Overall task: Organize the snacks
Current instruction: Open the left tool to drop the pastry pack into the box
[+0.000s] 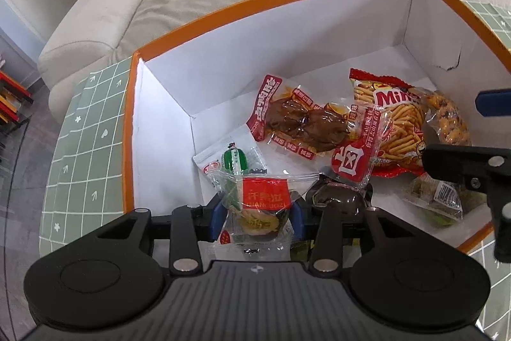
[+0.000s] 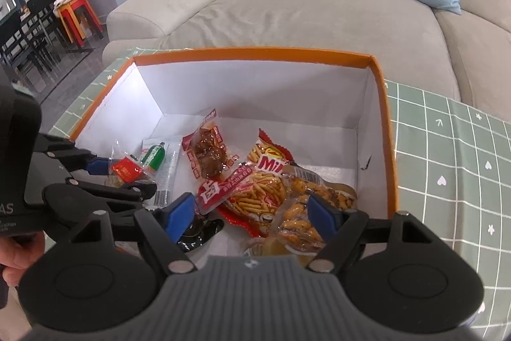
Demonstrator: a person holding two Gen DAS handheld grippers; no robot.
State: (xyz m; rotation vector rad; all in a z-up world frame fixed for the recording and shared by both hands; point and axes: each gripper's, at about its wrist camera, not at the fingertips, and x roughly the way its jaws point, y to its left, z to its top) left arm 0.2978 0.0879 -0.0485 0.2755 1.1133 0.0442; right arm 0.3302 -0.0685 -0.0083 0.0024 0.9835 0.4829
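Right, the left claw (image 1: 257, 214) has a small clear packet with a red label (image 1: 259, 206) between its fingers over the box (image 1: 223, 11); whether the pads bite, cannot tell. It's light, crinkly, slippery film: pinch the thick middle. Right claw (image 2: 252, 213) spread, empty, above the nut bag (image 2: 300, 213).

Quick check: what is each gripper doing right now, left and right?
Left gripper: a small clear snack packet with a red label sits between its jaws; whether the pads press it cannot be told.
Right gripper: open, holding nothing.
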